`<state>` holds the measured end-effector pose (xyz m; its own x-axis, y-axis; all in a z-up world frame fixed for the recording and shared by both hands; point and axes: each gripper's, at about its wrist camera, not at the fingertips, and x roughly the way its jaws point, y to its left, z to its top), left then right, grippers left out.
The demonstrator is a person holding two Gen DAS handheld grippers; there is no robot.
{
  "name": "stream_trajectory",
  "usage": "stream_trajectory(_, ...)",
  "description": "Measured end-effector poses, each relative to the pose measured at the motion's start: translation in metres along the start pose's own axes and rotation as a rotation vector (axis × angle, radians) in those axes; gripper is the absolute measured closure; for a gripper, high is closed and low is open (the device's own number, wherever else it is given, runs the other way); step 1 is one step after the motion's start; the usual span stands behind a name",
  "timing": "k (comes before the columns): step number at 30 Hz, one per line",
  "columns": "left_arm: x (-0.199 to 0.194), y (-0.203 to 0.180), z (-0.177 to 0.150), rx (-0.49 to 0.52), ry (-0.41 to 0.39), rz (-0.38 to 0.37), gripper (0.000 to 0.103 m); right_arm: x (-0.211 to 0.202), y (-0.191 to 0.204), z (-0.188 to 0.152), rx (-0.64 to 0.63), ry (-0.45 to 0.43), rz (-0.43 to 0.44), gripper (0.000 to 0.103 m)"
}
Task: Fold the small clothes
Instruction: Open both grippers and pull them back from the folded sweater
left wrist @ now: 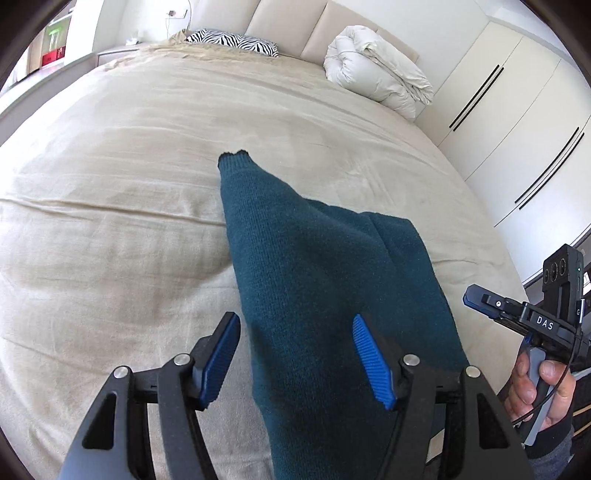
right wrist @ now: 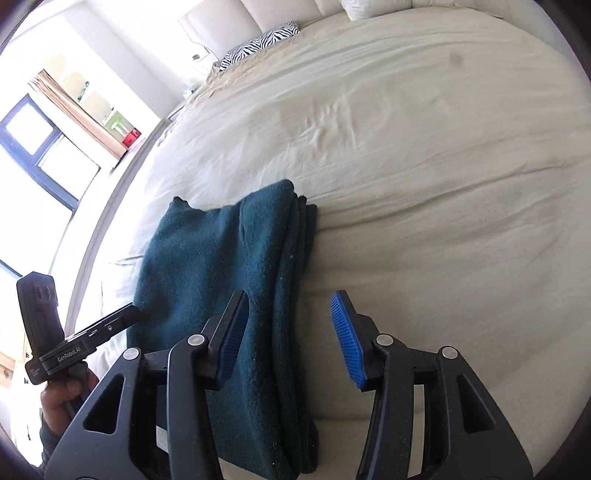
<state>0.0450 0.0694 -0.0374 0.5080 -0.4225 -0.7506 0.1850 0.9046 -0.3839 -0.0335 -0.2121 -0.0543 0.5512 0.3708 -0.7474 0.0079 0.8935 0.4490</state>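
1. Lying on the beige bedspread [left wrist: 110,177], a dark teal knitted sweater [left wrist: 314,277] is seen folded lengthwise into a long strip near the foot edge of the bed.
2. In the left wrist view, 1 sleeve cuff [left wrist: 234,157] is pointed toward the headboard [left wrist: 284,26].
3. The left gripper [left wrist: 295,354] is held wide open over the sweater's near end, with nothing gripped; its blue ribbed pads [left wrist: 371,358] are well apart.
4. The right gripper [right wrist: 288,339] is likewise spread wide and is holding nothing; it is placed over the stacked folded edge [right wrist: 295,280] of the sweater.
5. Each gripper is visible in the other's view, at the frame edge, held in a hand [left wrist: 535,387].
6. A zebra-print pillow [left wrist: 236,40] and a rolled white duvet [left wrist: 376,70] are seen at the head edge of the bed.
7. White wardrobe doors [left wrist: 509,110] are seen beside the bed.
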Motion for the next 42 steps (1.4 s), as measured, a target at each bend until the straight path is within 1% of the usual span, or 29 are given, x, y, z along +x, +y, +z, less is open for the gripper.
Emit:
stream_trajectory(2,-0.007,-0.01,0.008,0.035,-0.024,-0.025,0.037,-0.004,0.006,0.015,0.001,-0.018,0.085,0.056)
stream_trajectory(4,-0.003,-0.022,0.018,0.068,-0.029,-0.055,0.037,-0.003,0.014,0.024,-0.002,-0.011,0.167,0.056)
stream_trajectory(5,0.003,-0.027,0.023,0.084,-0.03,-0.063,0.037,0.004,0.019,0.028,-0.006,0.001,0.186,0.056)
stream_trajectory(7,0.023,-0.037,0.032,0.111,-0.003,-0.062,0.037,0.021,0.026,0.031,-0.023,0.032,0.175,0.056)
stream_trajectory(9,0.046,-0.038,0.035,0.105,0.05,-0.081,0.037,0.046,0.028,0.034,-0.009,0.077,0.179,0.056)
stream_trajectory(10,0.055,-0.038,0.034,0.107,0.065,-0.079,0.037,0.055,0.029,0.032,-0.008,0.096,0.174,0.056)
stream_trajectory(11,0.06,-0.038,0.033,0.11,0.07,-0.066,0.039,0.065,0.027,0.032,-0.019,0.112,0.157,0.057)
stream_trajectory(12,0.064,-0.037,0.032,0.109,0.072,-0.065,0.039,0.074,0.025,0.03,-0.028,0.122,0.122,0.06)
stream_trajectory(13,0.065,-0.036,0.032,0.102,0.072,-0.073,0.039,0.082,0.021,0.028,-0.033,0.132,0.104,0.06)
stream_trajectory(15,0.069,-0.036,0.032,0.104,0.075,-0.076,0.039,0.091,0.01,0.023,-0.017,0.13,0.137,0.06)
stream_trajectory(17,0.072,-0.038,0.03,0.132,0.074,-0.067,0.039,0.09,0.002,0.02,0.011,0.104,0.183,0.06)
stream_trajectory(20,0.071,-0.038,0.026,0.147,0.054,-0.066,0.039,0.08,-0.001,0.017,0.03,0.086,0.189,0.06)
stream_trajectory(22,0.063,-0.037,0.025,0.119,0.039,-0.08,0.038,0.059,0.004,0.012,0.035,0.051,0.209,0.056)
stream_trajectory(24,0.052,-0.035,0.022,0.092,0.023,-0.103,0.038,0.029,0.011,0.002,0.017,0.018,0.25,0.056)
stream_trajectory(27,0.047,-0.037,0.011,0.112,0.015,-0.101,0.038,0.01,0.013,-0.015,0.006,0.013,0.286,0.056)
stream_trajectory(28,0.049,-0.038,0.007,0.128,0.014,-0.094,0.038,0.013,0.011,-0.021,0.003,0.033,0.278,0.056)
stream_trajectory(30,0.053,-0.036,0.003,0.137,0.003,-0.09,0.038,0.026,0.002,-0.034,0.01,0.081,0.217,0.058)
stream_trajectory(31,0.052,-0.036,0.004,0.131,-0.004,-0.094,0.038,0.031,-0.005,-0.039,0.03,0.091,0.188,0.058)
stream_trajectory(32,0.05,-0.036,0.003,0.127,-0.008,-0.096,0.038,0.032,-0.013,-0.045,0.053,0.092,0.184,0.058)
stream_trajectory(33,0.046,-0.037,0.004,0.123,-0.016,-0.096,0.038,0.028,-0.018,-0.047,0.077,0.078,0.204,0.058)
stream_trajectory(35,0.032,-0.04,0.003,0.13,-0.054,-0.086,0.038,0.01,-0.018,-0.049,0.073,0.02,0.182,0.057)
stream_trajectory(36,0.023,-0.044,0.001,0.148,-0.084,-0.069,0.038,-0.001,-0.016,-0.048,0.049,-0.014,0.16,0.057)
stream_trajectory(37,0.012,-0.049,-0.001,0.178,-0.12,-0.035,0.036,-0.013,-0.012,-0.048,0.02,-0.052,0.132,0.057)
stream_trajectory(38,0.0,-0.056,-0.004,0.213,-0.166,0.006,0.027,-0.028,-0.006,-0.047,-0.011,-0.092,0.095,0.053)
stream_trajectory(39,-0.014,-0.063,-0.008,0.243,-0.227,0.052,0.02,-0.041,0.001,-0.046,-0.043,-0.138,0.048,0.051)
stream_trajectory(40,-0.03,-0.069,-0.011,0.265,-0.304,0.106,0.003,-0.055,0.009,-0.045,-0.076,-0.189,-0.002,0.045)
stream_trajectory(41,-0.047,-0.074,-0.016,0.273,-0.389,0.16,0.0,-0.07,0.018,-0.044,-0.112,-0.243,-0.046,0.037)
stream_trajectory(42,-0.064,-0.079,-0.022,0.279,-0.471,0.198,0.0,-0.084,0.028,-0.045,-0.15,-0.299,-0.086,0.034)
